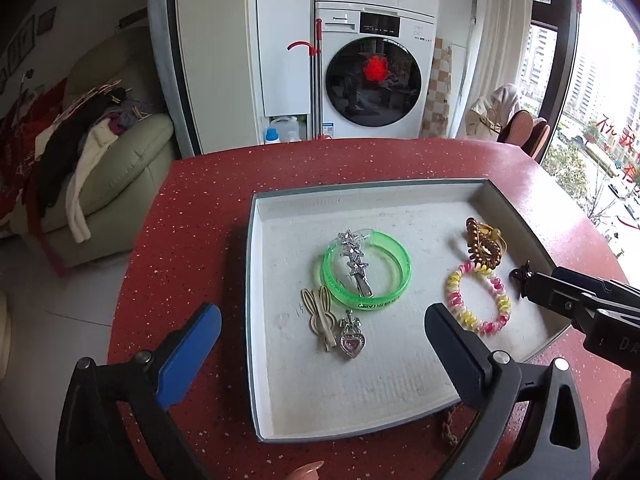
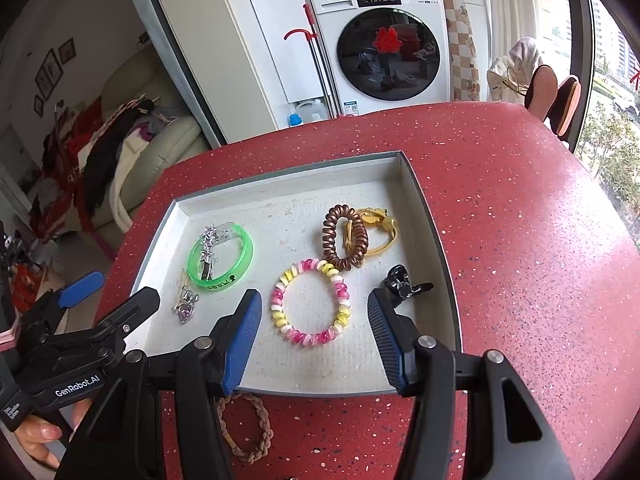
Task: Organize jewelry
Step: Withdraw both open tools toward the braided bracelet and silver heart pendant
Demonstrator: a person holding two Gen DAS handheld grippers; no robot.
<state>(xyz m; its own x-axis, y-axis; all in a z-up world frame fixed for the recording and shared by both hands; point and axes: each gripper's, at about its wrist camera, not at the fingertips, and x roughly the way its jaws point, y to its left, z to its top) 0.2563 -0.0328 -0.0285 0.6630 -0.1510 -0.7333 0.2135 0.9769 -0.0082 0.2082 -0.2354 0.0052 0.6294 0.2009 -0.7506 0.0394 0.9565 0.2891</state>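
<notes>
Showing most jewelry already in the tray (image 2: 434,216), a braided bracelet (image 2: 244,426) left outside at lower centre; left gripper (image 1: 322,344) wide open and empty, right gripper (image 2: 316,316) half-open, empty.

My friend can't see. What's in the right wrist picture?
A shallow white tray on a red speckled table holds a pink-and-yellow coil hair tie, green bangle and black claw clip. The open right claw hovers over it.

In the tray (image 2: 424,200), bangle (image 2: 222,258) lies left, coil ties (image 2: 312,300) right; braided bracelet (image 2: 244,428) on table (image 2: 520,240) before it.
</notes>
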